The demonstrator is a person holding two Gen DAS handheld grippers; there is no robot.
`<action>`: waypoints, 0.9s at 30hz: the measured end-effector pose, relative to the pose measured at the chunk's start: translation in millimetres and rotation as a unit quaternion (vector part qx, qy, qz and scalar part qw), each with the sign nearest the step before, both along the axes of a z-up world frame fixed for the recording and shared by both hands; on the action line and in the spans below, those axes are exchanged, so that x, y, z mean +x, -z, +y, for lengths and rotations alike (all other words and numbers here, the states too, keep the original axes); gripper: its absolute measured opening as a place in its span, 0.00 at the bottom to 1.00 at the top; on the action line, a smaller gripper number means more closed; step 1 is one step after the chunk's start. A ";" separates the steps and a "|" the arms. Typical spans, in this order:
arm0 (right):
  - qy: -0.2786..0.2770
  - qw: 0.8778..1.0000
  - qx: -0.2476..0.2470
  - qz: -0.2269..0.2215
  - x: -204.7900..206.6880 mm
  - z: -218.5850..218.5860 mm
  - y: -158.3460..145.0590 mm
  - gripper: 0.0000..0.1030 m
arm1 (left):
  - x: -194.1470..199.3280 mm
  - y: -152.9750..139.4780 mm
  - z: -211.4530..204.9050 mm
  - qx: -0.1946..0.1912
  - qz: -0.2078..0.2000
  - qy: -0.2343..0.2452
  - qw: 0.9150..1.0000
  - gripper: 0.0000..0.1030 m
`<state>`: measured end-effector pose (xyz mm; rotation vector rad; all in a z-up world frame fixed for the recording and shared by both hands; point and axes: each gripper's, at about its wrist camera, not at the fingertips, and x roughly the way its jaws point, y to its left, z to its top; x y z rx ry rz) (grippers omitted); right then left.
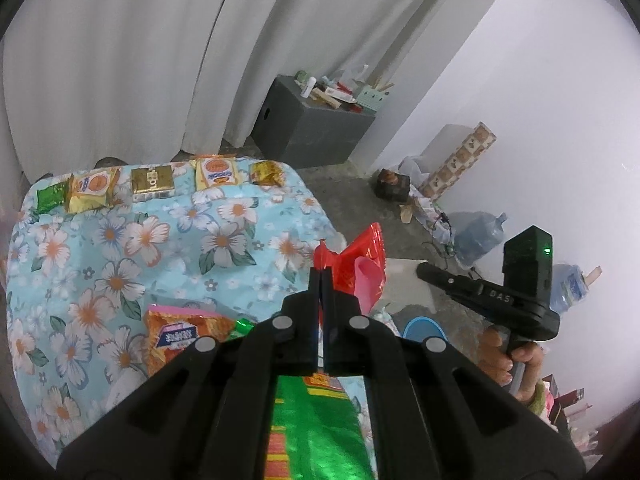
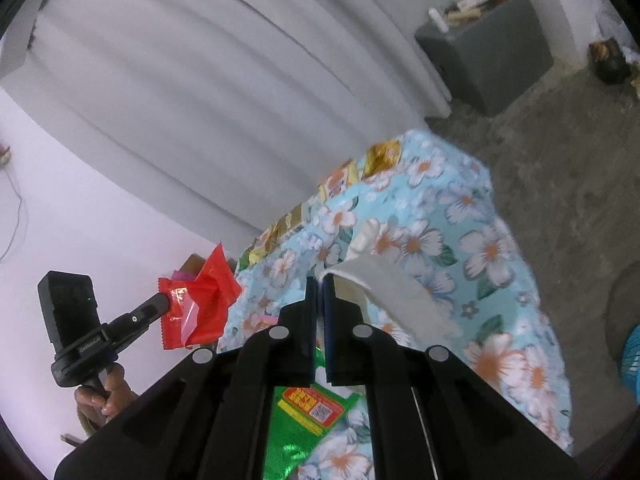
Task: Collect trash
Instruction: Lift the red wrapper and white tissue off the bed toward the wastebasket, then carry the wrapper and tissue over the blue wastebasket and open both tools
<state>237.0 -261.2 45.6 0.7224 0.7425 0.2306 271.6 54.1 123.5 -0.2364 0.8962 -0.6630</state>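
Two black handheld grippers are held up side by side, each gripped from below by a bare hand. The left gripper (image 1: 322,276) has its jaws pressed together, pinching a red wrapper (image 1: 352,258) at the fingertips. The right gripper (image 2: 319,292) also has its jaws closed, a white strip (image 2: 384,288) lying at its tip. The right hand (image 1: 516,360) and the left hand (image 2: 102,398) curl around the handles.

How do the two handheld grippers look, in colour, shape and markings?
Both the left gripper and the right gripper are matte black plastic, with two flat narrow fingers and four round grey rivets on angular linkages. Each carries a boxy black camera with a small green light. The right gripper's side reads "DAS".
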 end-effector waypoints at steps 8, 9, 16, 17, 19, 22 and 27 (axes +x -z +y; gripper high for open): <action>0.052 0.998 -0.002 -0.032 -70.8 -50.3 -23.5 0.03 | -30.4 -18.8 -44.4 0.017 -0.019 0.034 0.999 0.00; 0.058 0.998 -0.002 -0.035 -78.4 -56.6 -25.1 0.03 | -32.9 -20.2 -51.2 0.019 -0.021 0.039 0.999 0.00; 0.148 0.987 -0.004 -0.055 -172.2 -131.4 -27.5 0.03 | -62.6 -31.7 -152.8 0.058 -0.050 0.111 0.991 0.00; 0.161 0.985 -0.004 -0.055 -184.6 -140.9 -25.4 0.03 | -69.9 -32.3 -172.7 0.070 -0.063 0.124 0.988 0.00; 0.195 0.979 -0.008 -0.052 -213.7 -162.9 -18.0 0.03 | -86.4 -29.1 -215.5 0.089 -0.080 0.157 0.980 0.00; 0.242 0.970 -0.009 -0.038 -252.5 -196.1 -0.4 0.03 | -105.8 -15.8 -275.3 0.109 -0.078 0.207 0.969 0.00; 0.317 0.949 0.004 -0.001 -302.3 -250.9 45.5 0.03 | -129.2 30.0 -377.7 0.145 -0.053 0.267 0.951 0.00</action>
